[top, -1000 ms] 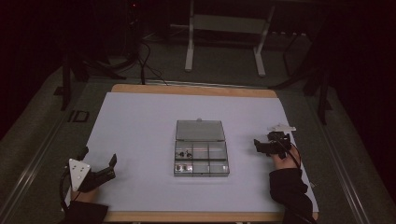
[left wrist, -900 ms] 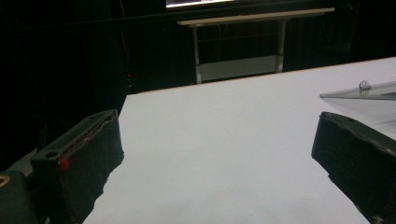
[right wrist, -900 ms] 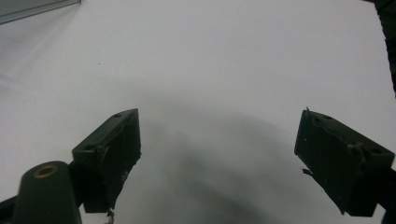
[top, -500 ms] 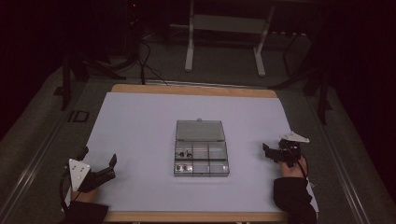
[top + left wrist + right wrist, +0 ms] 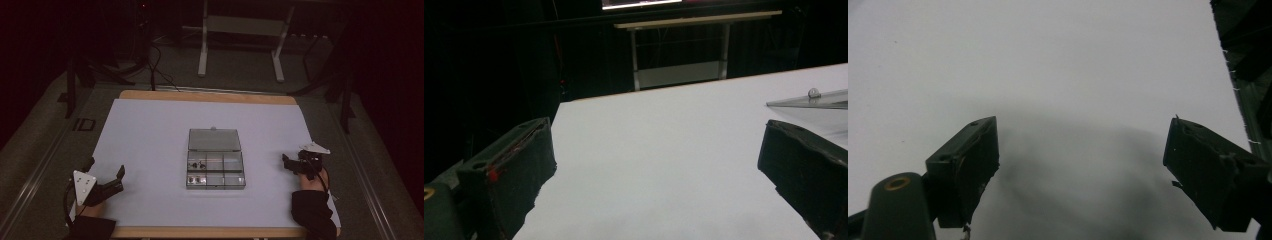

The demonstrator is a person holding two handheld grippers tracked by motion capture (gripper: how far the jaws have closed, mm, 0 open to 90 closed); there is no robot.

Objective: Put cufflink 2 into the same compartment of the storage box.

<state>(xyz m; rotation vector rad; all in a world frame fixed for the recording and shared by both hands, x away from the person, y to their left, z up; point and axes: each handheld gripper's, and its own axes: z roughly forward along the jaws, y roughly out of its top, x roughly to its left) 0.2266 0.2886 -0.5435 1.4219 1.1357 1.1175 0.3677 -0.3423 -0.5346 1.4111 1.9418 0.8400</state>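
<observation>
Compartment box (image 5: 216, 165) is sitting open at the middle of the white table (image 5: 150, 130), lid (image 5: 214, 139) laid back flat on the far side, tray toward the person.

Near edge first: left gripper (image 5: 106, 176) is resting low at the near-left corner, well apart from the box, jaws standing wide apart with nothing between them. In the left gripper view only bare table lies between the jaws, and the edge of the clear lid (image 5: 819, 100) is showing at the right. Right gripper (image 5: 286, 161) is hovering at the near-right side, pointing toward the box, near it but not touching; the right gripper view is showing its jaws spread wide over bare table, holding nothing.

Further in: the tray is divided into compartments. Small dark parts (image 5: 197, 164) are lying in the left compartments; the right ones are looking bare, though detail is too small to be sure.

Judgement: the step in hand looks like an approach or pause, with neither tool engaged. Next move probably calls for one gripper travelling in to the box, with the jaws narrowing before any small part or the lid is taken.

Beyond the table: metal stand legs (image 5: 240, 45) in the dark.
</observation>
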